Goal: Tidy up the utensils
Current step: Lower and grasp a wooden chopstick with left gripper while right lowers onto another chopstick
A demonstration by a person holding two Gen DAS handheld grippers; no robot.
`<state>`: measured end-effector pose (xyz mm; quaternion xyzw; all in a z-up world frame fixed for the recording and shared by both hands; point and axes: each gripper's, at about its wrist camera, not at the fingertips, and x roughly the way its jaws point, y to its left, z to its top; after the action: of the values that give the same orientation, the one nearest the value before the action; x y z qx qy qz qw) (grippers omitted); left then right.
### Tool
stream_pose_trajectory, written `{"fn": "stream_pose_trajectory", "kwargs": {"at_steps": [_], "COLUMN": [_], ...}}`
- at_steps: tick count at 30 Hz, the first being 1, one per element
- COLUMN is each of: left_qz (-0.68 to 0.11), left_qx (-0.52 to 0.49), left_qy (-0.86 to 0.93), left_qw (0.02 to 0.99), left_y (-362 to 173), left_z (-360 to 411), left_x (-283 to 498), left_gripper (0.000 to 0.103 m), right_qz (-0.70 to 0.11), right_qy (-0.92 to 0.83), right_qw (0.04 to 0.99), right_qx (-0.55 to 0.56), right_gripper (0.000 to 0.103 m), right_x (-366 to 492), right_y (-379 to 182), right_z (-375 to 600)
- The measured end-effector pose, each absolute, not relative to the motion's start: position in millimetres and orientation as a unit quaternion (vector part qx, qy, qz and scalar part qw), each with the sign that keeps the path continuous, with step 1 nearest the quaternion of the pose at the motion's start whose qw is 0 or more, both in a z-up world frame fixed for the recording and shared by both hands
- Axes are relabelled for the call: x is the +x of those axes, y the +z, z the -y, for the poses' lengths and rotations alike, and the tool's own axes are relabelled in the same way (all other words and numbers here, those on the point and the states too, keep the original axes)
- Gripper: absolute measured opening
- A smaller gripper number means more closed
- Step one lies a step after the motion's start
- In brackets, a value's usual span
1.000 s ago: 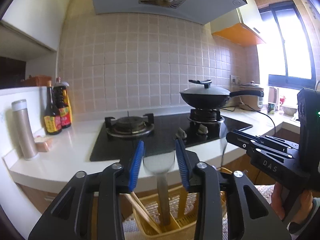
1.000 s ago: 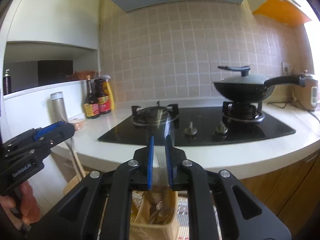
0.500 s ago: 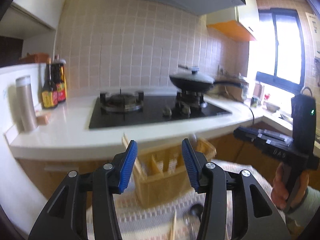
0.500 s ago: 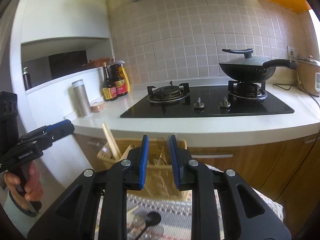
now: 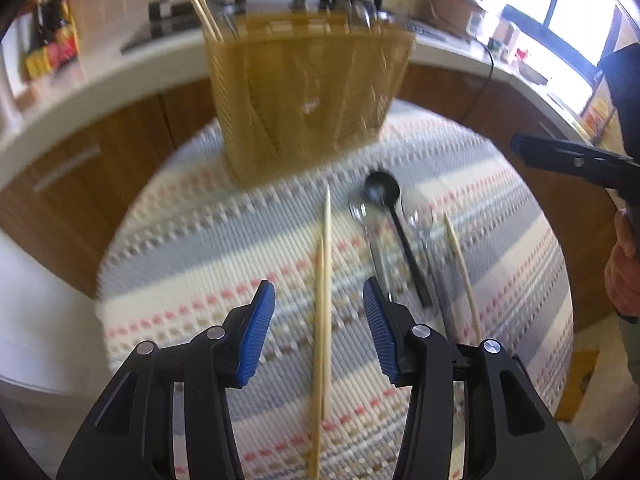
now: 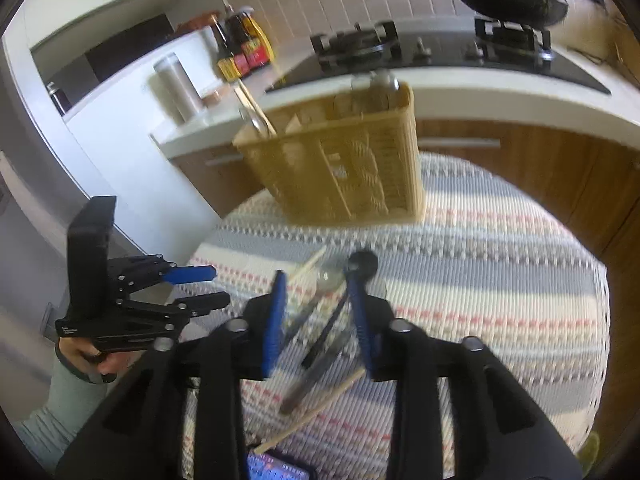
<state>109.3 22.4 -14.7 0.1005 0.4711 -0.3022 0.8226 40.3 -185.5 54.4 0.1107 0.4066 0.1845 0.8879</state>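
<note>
A yellow woven utensil basket (image 5: 308, 96) stands at the far side of a round table with a striped cloth (image 5: 200, 240); it also shows in the right wrist view (image 6: 340, 160) and holds chopsticks (image 5: 204, 8) and metal utensils. On the cloth lie a pair of chopsticks (image 5: 323, 300), a black spoon (image 5: 390, 216), a clear spoon (image 5: 368, 232), a metal utensil and a single chopstick (image 5: 460, 268). My left gripper (image 5: 318, 328) is open above the chopstick pair. My right gripper (image 6: 320, 312) is open above the black spoon (image 6: 340, 304) and the utensils beside it.
A white counter (image 6: 480, 92) with a black hob, a pan (image 6: 516, 0), sauce bottles (image 6: 240, 44) and a steel flask (image 6: 178, 84) runs behind the table. Wooden cabinets stand below it. A phone (image 6: 276, 466) lies at the table's near edge.
Both grippers have dropped from above the basket and tilted down toward the table. The right gripper has opened wider. The utensils on the cloth have come into view.
</note>
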Motion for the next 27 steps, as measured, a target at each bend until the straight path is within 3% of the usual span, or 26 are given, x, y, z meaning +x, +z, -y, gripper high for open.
{"fn": "stream_pose_trajectory", "kwargs": {"at_steps": [1, 6, 8, 9, 11, 17, 22, 27], "left_qz": [-0.478, -0.498, -0.506, -0.509, -0.513, -0.505, -0.5, -0.517], "left_qx": [0.105, 0.125, 0.133, 0.139, 0.147, 0.174, 0.198, 0.139], "left_qy": [-0.301, -0.284, -0.281, -0.28, -0.283, -0.283, -0.261, -0.291], "left_qw": [0.819, 0.81, 0.805, 0.802, 0.797, 0.797, 0.801, 0.793], "left_y": [-20, -39, -46, -50, -56, -59, -60, -59], "left_z": [-22, -22, -20, -18, -16, -8, 8, -3], "left_x": [110, 115, 117, 118, 118, 117, 124, 140], "left_gripper": [0.046, 0.045, 0.036, 0.034, 0.033, 0.03, 0.019, 0.02], "right_qz": [-0.414, -0.491, -0.524, -0.534, -0.552, -0.58, -0.591, -0.602], "right_qy": [0.182, 0.12, 0.108, 0.107, 0.106, 0.103, 0.089, 0.09], "right_qw": [0.885, 0.858, 0.839, 0.833, 0.822, 0.801, 0.795, 0.784], "right_qx": [0.111, 0.093, 0.096, 0.097, 0.098, 0.102, 0.1, 0.122], "right_gripper": [0.046, 0.046, 0.043, 0.037, 0.036, 0.034, 0.029, 0.029], "right_x": [37, 42, 46, 47, 51, 54, 55, 57], "right_y": [50, 24, 9, 2, -10, -33, -42, -46], "right_z": [183, 170, 167, 168, 165, 162, 160, 160]}}
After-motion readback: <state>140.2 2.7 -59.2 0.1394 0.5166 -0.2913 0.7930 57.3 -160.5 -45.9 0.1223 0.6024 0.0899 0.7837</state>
